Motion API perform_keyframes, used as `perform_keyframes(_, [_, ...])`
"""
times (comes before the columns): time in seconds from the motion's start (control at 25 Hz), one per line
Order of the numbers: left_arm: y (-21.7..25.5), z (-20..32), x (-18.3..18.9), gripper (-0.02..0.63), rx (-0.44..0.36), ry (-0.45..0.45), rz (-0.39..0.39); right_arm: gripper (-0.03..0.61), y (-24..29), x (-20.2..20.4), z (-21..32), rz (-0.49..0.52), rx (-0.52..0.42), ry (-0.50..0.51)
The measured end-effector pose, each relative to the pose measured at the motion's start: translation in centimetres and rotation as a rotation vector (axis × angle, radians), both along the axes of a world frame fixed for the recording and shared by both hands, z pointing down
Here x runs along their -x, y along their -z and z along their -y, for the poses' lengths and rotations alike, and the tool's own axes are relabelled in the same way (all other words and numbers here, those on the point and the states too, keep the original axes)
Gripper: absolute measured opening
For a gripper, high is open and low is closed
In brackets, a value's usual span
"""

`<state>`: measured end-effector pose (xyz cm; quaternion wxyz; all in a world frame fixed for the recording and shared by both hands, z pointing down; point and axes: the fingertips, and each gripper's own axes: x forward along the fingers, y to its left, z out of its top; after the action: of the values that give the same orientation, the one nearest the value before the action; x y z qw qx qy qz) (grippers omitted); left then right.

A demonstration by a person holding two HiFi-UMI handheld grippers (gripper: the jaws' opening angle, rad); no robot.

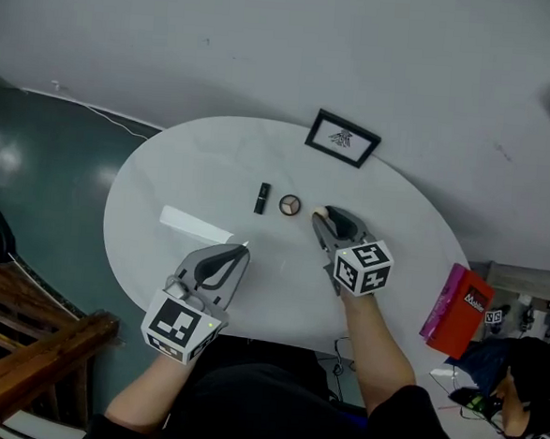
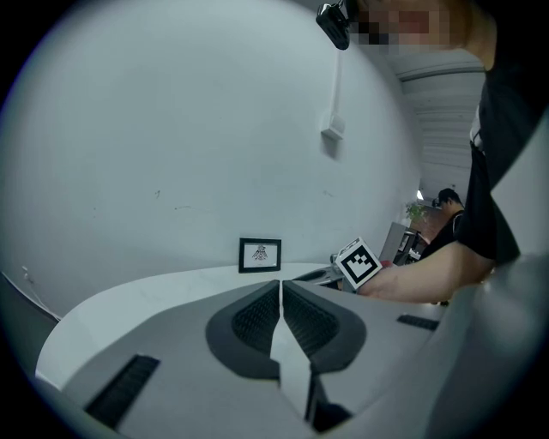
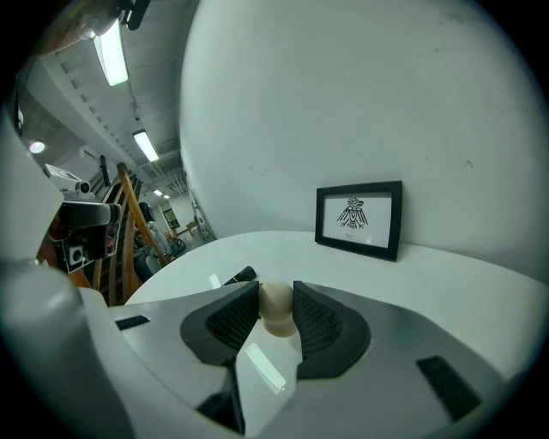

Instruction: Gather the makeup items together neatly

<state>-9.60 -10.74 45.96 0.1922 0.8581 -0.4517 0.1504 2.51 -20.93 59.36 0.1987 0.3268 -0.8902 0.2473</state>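
Clamping a cream, egg-shaped makeup sponge (image 3: 276, 313) between its pads, the right tool (image 3: 276, 296) sits just right of centre in the head view. It is close beside the round compact (image 1: 289, 205), and a black lipstick tube (image 1: 261, 198) lies just left of that. The left tool (image 2: 280, 296), jaws pressed together on nothing, rests at the lower left of the desk (image 1: 195, 157), near a flat white strip (image 1: 195, 224). The step looks like bringing the sponge to the cluster. Next it needs setting down just beside the compact without nudging it, then releasing.
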Motion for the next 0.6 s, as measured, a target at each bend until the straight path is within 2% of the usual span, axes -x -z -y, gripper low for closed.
perform_keyframes(0.36, [-0.5, 0.4, 0.2, 0.021, 0.029, 0.026, 0.01, 0.138, -2.3, 0.2, 0.4, -0.072, -0.003, 0.029])
perform_keyframes(0.6, [-0.2, 1.0, 0.0, 0.021, 0.028, 0.026, 0.011, 0.143, -2.7, 0.4, 0.3, -0.075, -0.002, 0.05])
